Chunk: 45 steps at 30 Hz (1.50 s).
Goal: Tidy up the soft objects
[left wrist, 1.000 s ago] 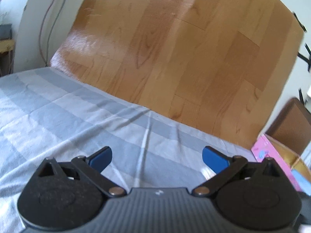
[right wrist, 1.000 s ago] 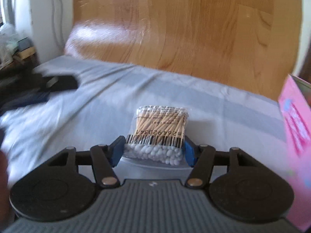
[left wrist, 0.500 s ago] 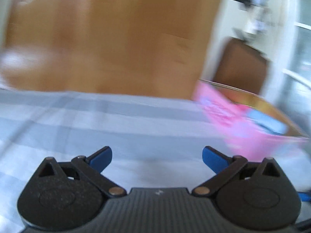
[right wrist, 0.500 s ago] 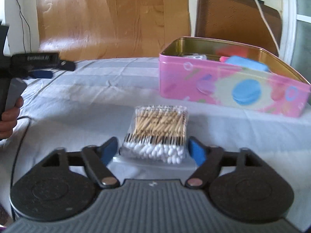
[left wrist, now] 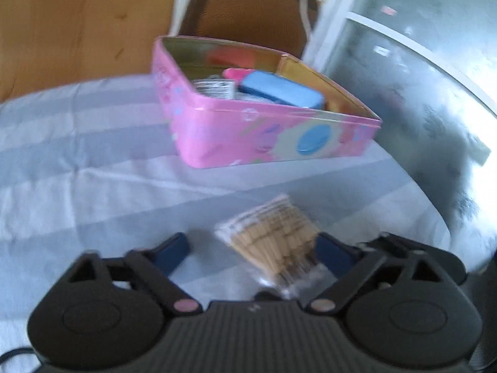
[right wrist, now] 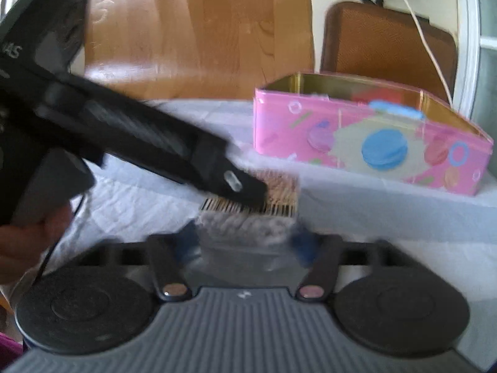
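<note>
A clear bag of cotton swabs [left wrist: 273, 236] lies on the grey striped cloth [left wrist: 93, 155], in front of an open pink tin [left wrist: 248, 130]. My left gripper [left wrist: 251, 253] straddles the bag with its jaws closing; the right pad is close to the bag and the left pad stands apart from it. In the right wrist view the left gripper [right wrist: 245, 188] reaches in from the left over the bag [right wrist: 248, 225]. My right gripper [right wrist: 245, 239] is closing too, its blurred blue pads against the sides of the bag's cotton end. The tin [right wrist: 372, 149] stands behind and to the right.
The tin holds a blue soft item [left wrist: 279, 90], a pink piece and a barcoded packet. A brown chair [right wrist: 385, 40] and a white cable [right wrist: 419, 25] are behind it. A frosted glass door [left wrist: 403, 93] is at the right. A hand [right wrist: 25, 242] grips the left tool.
The left view swung right from the wooden floor to the tin and bag, and its jaws narrowed. The right jaws widened, then narrowed on the bag. The left gripper came in over the bag.
</note>
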Each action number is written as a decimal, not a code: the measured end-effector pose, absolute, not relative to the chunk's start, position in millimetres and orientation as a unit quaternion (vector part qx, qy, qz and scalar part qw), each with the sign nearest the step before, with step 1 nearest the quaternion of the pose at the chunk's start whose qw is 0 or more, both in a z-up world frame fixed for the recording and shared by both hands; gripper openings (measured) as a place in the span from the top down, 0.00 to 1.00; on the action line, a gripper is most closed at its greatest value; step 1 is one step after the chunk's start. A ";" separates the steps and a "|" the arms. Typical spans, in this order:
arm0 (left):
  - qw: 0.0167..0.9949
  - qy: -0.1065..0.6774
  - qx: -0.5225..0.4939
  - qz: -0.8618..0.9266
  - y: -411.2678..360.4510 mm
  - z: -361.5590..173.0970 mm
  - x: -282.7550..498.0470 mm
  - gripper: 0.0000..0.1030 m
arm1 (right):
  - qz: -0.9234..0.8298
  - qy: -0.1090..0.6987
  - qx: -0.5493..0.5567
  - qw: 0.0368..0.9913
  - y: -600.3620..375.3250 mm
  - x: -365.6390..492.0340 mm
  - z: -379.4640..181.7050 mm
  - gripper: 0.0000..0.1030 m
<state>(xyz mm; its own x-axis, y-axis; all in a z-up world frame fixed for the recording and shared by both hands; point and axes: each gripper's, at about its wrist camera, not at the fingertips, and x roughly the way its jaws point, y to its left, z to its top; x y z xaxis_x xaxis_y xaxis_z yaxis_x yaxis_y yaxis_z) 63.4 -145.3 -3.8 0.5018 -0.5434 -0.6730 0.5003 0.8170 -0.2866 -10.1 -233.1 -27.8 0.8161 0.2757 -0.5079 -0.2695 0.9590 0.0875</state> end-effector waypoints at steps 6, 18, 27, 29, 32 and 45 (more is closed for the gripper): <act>0.862 0.375 -0.055 -0.336 -141.8 23.2 65.8 0.32 | 0.134 0.201 0.017 0.970 -235.9 -12.4 -9.4 0.42; 0.887 0.312 -0.034 -0.338 -211.2 87.3 156.5 0.24 | 0.058 0.127 0.030 0.990 -280.9 91.9 27.5 0.41; 0.915 0.343 -0.018 -0.213 -235.5 55.5 219.1 0.18 | 0.009 0.169 0.048 0.984 -300.9 145.5 2.8 0.22; 0.918 0.337 -0.015 -0.208 -232.6 55.7 212.5 0.15 | 0.013 0.156 0.050 0.986 -302.0 131.7 5.4 0.20; 0.929 0.317 -0.004 -0.192 -223.4 61.7 192.1 0.09 | 0.014 0.135 0.052 0.989 -302.0 111.4 11.9 0.20; 0.939 0.276 -0.045 -0.198 -173.3 85.6 101.1 0.01 | -0.015 0.112 0.039 0.993 -302.1 53.1 20.3 0.23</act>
<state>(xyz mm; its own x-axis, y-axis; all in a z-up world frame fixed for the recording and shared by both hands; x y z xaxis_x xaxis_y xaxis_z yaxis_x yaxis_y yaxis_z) 101.1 -173.3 85.6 0.7690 -0.3979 -0.5003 0.3479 0.9171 -0.1947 53.1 -302.1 20.3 0.9745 -0.0217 -0.2235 0.0391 0.9965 0.0737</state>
